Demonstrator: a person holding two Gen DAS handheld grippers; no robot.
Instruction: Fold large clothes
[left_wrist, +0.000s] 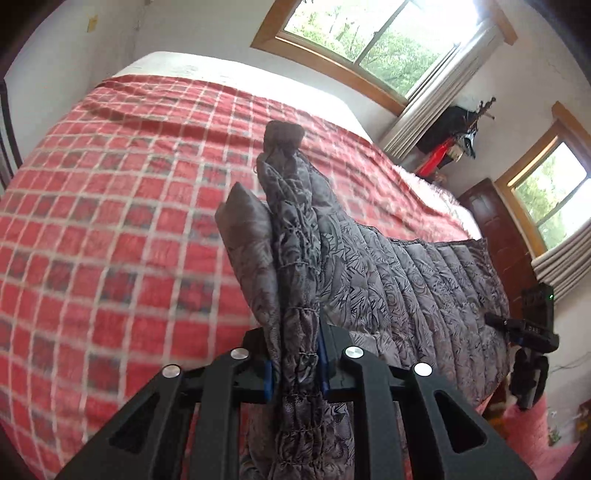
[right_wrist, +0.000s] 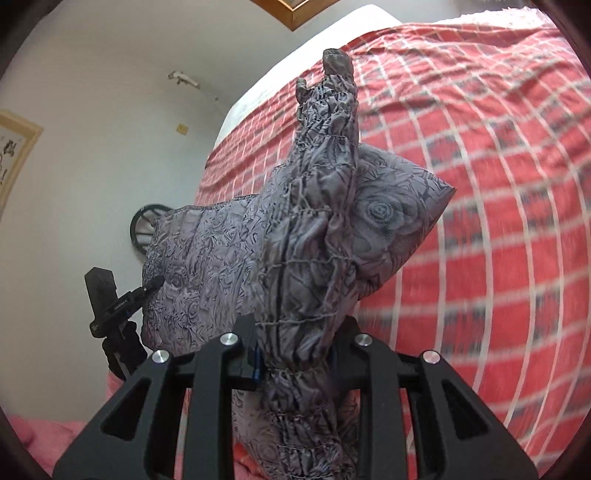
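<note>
**Gripping a grey garment at both ends**

Hanging between the two claws, the quilted grey garment (left_wrist: 388, 266) fills the centre of both views, above the red checked bed (left_wrist: 110, 221). The left claw (left_wrist: 295, 369) is pinched tight on its gathered edge; the right claw (right_wrist: 291, 358) likewise clamps bunched fabric.

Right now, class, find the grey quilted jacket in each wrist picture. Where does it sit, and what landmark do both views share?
Left wrist view: the grey quilted jacket runs from bottom centre, where the left gripper pinches its gathered edge, out to the right.
Right wrist view: the jacket fills the centre, pinched by the right gripper, spreading left.
Shared landmark: the red checked bedspread behind it.
</note>
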